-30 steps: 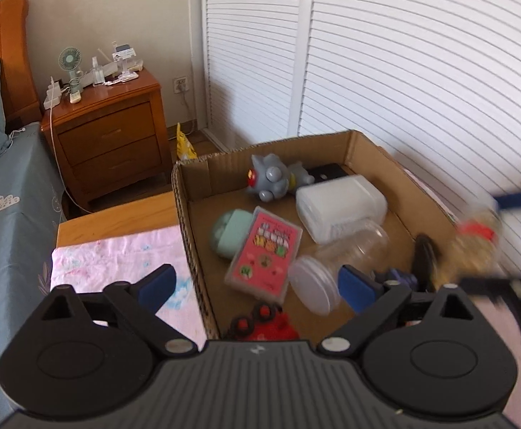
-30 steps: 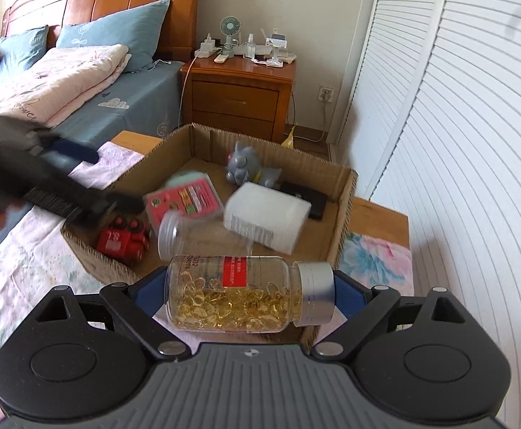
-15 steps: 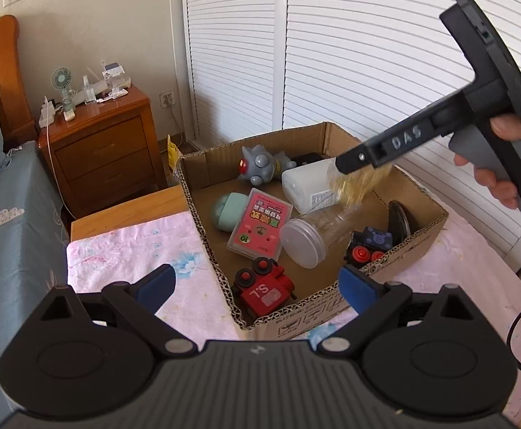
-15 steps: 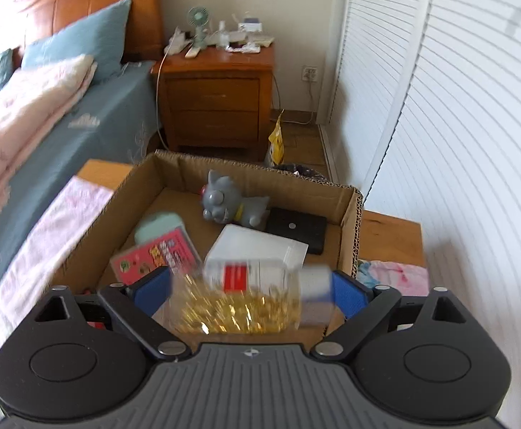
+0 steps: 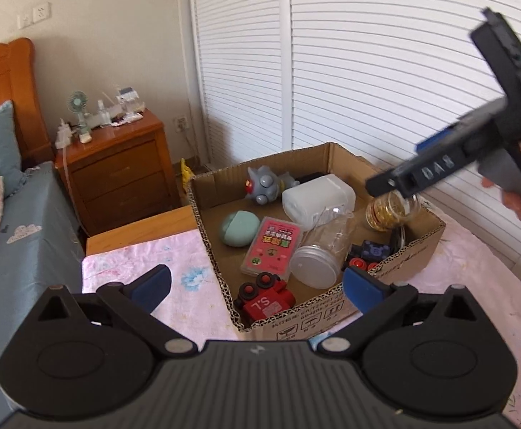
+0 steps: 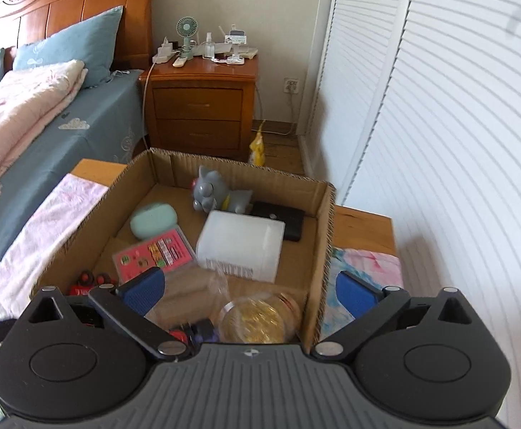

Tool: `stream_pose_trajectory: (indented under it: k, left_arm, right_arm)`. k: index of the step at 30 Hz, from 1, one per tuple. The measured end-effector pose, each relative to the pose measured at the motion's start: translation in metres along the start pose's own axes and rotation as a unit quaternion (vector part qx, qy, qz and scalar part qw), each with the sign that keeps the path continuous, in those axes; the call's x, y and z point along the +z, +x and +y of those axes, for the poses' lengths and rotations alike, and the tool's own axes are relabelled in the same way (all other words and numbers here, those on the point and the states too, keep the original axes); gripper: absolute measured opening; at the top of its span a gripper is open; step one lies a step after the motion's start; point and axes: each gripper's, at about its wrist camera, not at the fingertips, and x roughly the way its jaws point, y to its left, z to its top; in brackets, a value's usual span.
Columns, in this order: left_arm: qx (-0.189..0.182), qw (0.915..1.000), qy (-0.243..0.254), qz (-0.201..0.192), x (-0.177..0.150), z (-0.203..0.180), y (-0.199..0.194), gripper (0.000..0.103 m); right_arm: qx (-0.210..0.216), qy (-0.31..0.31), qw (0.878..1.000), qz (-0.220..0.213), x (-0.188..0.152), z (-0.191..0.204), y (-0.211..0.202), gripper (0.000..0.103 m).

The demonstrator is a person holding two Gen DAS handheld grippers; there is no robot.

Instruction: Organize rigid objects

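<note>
both tilted down at the cardboard box (image 5: 408,252): left hand-held gripper (image 5: 256,284) opening (nothing between), right hand-held gripper (image 6: 247,287) spread wide, empty.

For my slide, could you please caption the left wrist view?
Open right gripper above capsule bottle inside a cardboard box of toys.

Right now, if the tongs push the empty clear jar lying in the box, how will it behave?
The clear jar lies on its side, so it may roll, though the pink card box and the toys beside it could stop it soon. It looks empty, so probably light. Its smooth clear wall may slip between pads.
</note>
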Motion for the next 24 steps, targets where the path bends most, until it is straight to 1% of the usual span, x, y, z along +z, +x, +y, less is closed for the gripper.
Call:
stream_pose_trajectory:
  k: [5,9,12,15,17,19,21,24]
  left_arm:
    - [0.012,0.9996,-0.024,-0.010,-0.012,-0.009,-0.008,0.102]
    - [0.044,0.9984,-0.033,-0.016,-0.020,-0.020,-0.018,0.102]
    - [0.061,0.9968,-0.052,-0.002,-0.020,-0.027,-0.027,0.102]
    - [0.068,0.9950,-0.073,0.011,-0.019,-0.034,-0.037,0.102]
    - [0.069,0.9944,-0.078,0.017,-0.019,-0.040,-0.043,0.102]
    - [0.075,0.9938,-0.079,0.021,-0.019,-0.046,-0.047,0.102]
    - [0.073,0.9940,-0.080,0.019,-0.019,-0.050,-0.052,0.102]
    - [0.074,0.9934,-0.083,0.025,-0.020,-0.055,-0.054,0.102]
  right_arm:
    - [-0.016,0.009,1.000,-0.003,-0.028,0.009,-0.026,0.103]
    - [-0.030,0.032,0.999,-0.013,-0.053,0.016,-0.051,0.103]
    - [-0.041,0.067,0.997,-0.016,-0.070,0.020,-0.069,0.103]
    - [-0.051,0.094,0.994,-0.017,-0.085,0.022,-0.082,0.103]
    - [-0.054,0.110,0.992,-0.015,-0.093,0.022,-0.088,0.103]
    - [-0.061,0.113,0.992,-0.013,-0.098,0.024,-0.092,0.103]
    - [-0.068,0.114,0.991,-0.014,-0.103,0.024,-0.096,0.103]
    - [-0.073,0.119,0.990,-0.017,-0.107,0.023,-0.102,0.103]
